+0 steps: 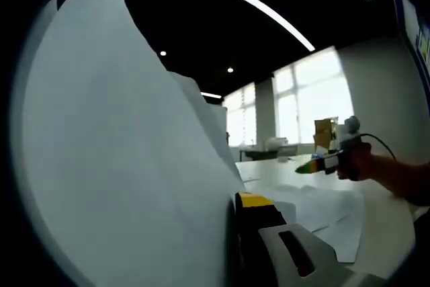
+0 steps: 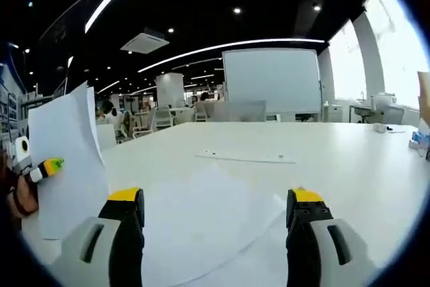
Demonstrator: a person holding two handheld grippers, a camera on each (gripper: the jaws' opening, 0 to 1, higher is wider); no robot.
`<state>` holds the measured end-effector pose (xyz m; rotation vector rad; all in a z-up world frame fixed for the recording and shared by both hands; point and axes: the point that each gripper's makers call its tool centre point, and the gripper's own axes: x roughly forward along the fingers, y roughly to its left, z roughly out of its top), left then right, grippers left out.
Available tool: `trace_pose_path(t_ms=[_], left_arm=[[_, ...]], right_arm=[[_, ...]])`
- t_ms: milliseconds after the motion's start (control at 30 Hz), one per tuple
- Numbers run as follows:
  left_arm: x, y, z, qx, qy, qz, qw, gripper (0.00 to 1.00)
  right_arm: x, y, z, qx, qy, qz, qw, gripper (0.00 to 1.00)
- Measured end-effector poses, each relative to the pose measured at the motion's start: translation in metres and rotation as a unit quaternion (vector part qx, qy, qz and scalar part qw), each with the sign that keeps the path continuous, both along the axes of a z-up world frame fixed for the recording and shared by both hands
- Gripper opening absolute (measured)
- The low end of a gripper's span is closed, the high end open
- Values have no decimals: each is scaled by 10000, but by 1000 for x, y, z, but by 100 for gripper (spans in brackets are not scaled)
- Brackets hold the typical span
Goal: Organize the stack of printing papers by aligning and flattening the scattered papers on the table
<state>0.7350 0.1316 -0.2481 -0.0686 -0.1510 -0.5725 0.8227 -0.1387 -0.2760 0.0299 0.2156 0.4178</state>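
Left gripper view: the left claw (image 1: 236,233) is raised off the worktop (image 1: 390,233) and clamped on a sheaf of white printing papers (image 1: 127,166). The sheets stand nearly upright and cover most of the left half of the view. One yellow-tipped jaw presses against the paper's right face; the opposite jaw is hidden behind the sheets. The papers' upper edge is uneven, with one sheet's corner stepping out lower than the rest.

More loose sheets (image 1: 329,210) lie flat and overlapping on the worktop to the right of the held sheaf, their edges not aligned.

Further right in the same view, the right claw (image 1: 306,165) is held above the worktop, level, pointing left toward the papers. A hand (image 1: 359,162) grips its body, with the forearm running off the right edge.

Right gripper view: the right claw (image 2: 215,210) is spread wide, both yellow-tipped jaws well apart and nothing between them. It hovers low, looking along the white worktop (image 2: 302,166). A flat sheet (image 2: 201,213) lies on the surface just ahead of the jaws.

At the left of this view the held papers (image 2: 67,159) stand upright, with the left claw (image 2: 50,166) at their lower left edge and a hand (image 2: 20,199) behind it.

A whiteboard (image 2: 271,80) stands beyond the far edge of the worktop.
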Motion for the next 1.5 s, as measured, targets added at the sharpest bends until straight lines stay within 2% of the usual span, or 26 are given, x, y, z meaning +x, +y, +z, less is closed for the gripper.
trace_pose_path(t_ms=[400, 733, 1500], left_arm=[[-1, 0, 1, 0, -4, 2, 10000, 10], [1, 2, 0, -13, 0, 8, 10000, 10], [1, 3, -2, -66, 13, -33, 10000, 10]], right_arm=[[0, -5, 3, -60, -118, -88, 9999, 78], [1, -6, -2, -125, -49, -65, 9999, 78], [20, -11, -18, -315, 153, -143, 9993, 78]])
